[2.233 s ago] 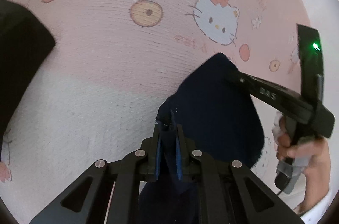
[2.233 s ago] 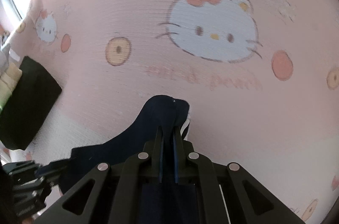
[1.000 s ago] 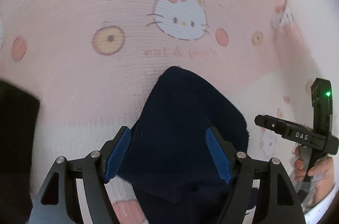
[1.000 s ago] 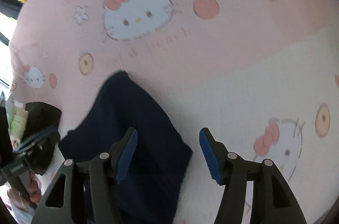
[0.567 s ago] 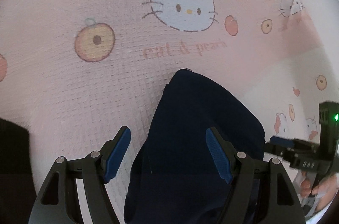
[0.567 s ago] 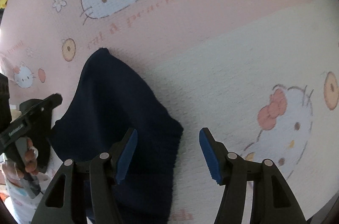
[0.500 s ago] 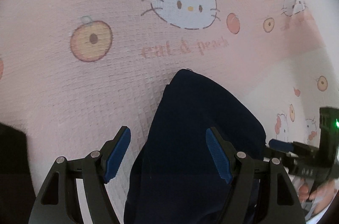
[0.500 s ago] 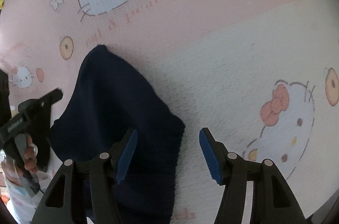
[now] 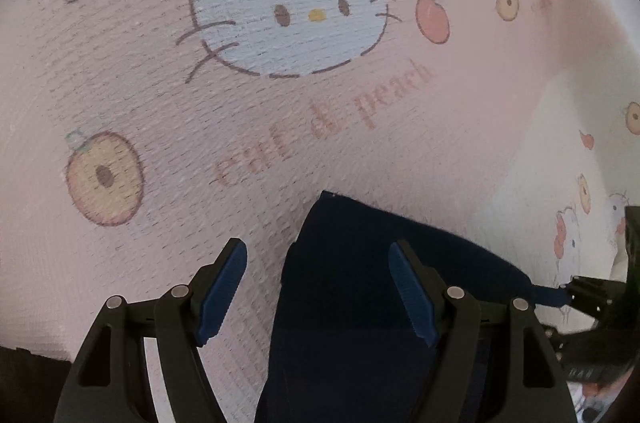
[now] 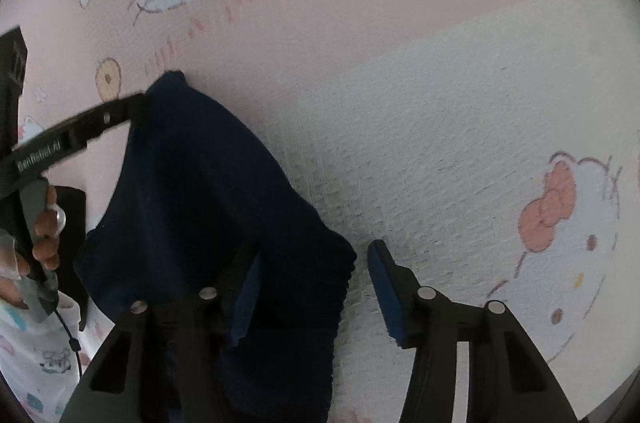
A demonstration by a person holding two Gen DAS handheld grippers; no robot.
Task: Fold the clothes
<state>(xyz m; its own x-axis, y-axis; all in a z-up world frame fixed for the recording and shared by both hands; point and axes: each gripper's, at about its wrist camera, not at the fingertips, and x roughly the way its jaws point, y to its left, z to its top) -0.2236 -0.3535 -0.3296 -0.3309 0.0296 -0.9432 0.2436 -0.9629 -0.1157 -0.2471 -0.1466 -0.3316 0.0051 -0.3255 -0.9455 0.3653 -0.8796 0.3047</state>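
**Both grippers over a navy garment on a cartoon-cat sheet**

The navy knit garment (image 9: 360, 295) lies folded on the pink-and-white bed sheet (image 9: 160, 83), its pointed top corner at 12 o'clock toward the printed cat face (image 9: 288, 7).

The left gripper (image 9: 318, 287) hangs over the garment's left edge with its jaws spread wide. The blue pad at 3 o'clock is over the dark cloth, the pad at 9 o'clock over bare sheet; neither presses the fabric, and nothing is held.

The right gripper (image 10: 312, 289) straddles the garment's ribbed right edge (image 10: 344, 263). Its jaws have just been closing, yet a clear gap remains: the 9 o'clock pad is over the cloth, the 3 o'clock pad over the white sheet, and no grip shows.

In the right wrist view, the person's left hand (image 10: 40, 239) holds the other gripper's handle at 9 o'clock, beside a black garment (image 10: 74, 223).
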